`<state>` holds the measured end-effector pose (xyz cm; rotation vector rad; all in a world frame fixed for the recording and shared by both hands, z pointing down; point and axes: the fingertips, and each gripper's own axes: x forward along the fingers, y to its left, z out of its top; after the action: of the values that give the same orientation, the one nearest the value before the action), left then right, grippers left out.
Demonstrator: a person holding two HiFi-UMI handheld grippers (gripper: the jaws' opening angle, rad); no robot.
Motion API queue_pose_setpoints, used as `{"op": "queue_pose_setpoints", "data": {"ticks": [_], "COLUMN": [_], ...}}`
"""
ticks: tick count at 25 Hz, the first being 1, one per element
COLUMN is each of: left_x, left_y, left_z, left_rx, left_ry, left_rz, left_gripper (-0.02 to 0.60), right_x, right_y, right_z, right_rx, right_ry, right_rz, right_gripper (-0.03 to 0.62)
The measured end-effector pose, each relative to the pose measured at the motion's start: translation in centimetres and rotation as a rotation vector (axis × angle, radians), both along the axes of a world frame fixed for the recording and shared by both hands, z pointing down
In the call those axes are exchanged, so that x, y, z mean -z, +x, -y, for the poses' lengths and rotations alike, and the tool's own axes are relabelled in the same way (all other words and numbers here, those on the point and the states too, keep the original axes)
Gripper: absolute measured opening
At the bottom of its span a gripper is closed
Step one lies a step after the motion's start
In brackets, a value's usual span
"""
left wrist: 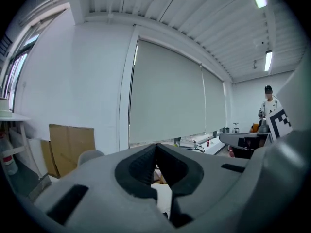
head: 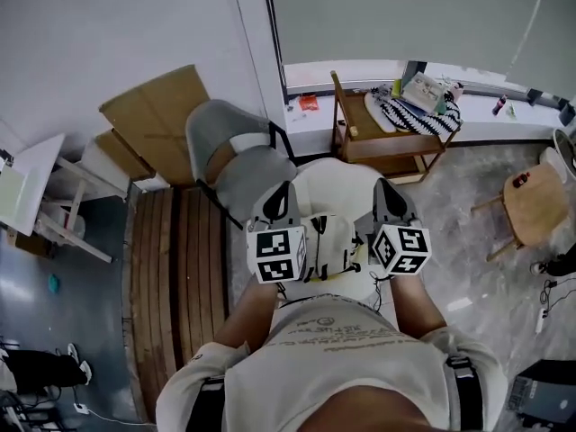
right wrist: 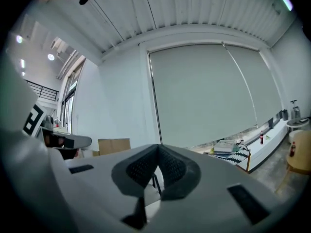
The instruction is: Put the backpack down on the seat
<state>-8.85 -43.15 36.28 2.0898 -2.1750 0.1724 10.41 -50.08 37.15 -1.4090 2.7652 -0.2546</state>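
A white backpack [head: 335, 192] with dark straps hangs in front of my chest, between my two grippers. My left gripper [head: 281, 196] is at its left side and my right gripper [head: 389, 192] at its right side. Both point away from me, and each jaw pair is closed with white fabric showing in the gap below the pads. The same white fabric shows under the shut left gripper [left wrist: 156, 145] as backpack [left wrist: 163, 198], and under the shut right gripper [right wrist: 158, 147] as backpack [right wrist: 151, 208]. The grey chair [head: 243, 174] stands just ahead and to the left, its seat bare.
Cardboard sheets [head: 157, 120] lean on the wall behind the grey chair. A wooden chair [head: 396, 129] with striped cloth and books stands by the windowsill, and a wooden stool [head: 535, 201] is at the right. Wooden boards [head: 175, 259] lie on the floor to the left. A person [left wrist: 269, 103] stands far off.
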Motion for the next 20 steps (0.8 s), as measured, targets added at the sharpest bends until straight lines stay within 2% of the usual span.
{"op": "queue_pose_setpoints", "data": {"ticks": [14, 20], "left_x": [-1.8, -2.2], "left_y": [-0.9, -1.2], "left_z": [0.6, 0.3], "left_rx": [-0.003, -0.008], "left_ry": [-0.063, -0.084], "left_rz": [-0.033, -0.042], "left_gripper": [0.021, 0.021], "right_x": [-2.0, -1.7], "right_y": [-1.2, -2.4], "right_z": [0.5, 0.1], "right_rx": [0.012, 0.024], "right_ry": [-0.017, 0.014], "right_rz": [-0.048, -0.09], "right_gripper": [0.026, 0.026]}}
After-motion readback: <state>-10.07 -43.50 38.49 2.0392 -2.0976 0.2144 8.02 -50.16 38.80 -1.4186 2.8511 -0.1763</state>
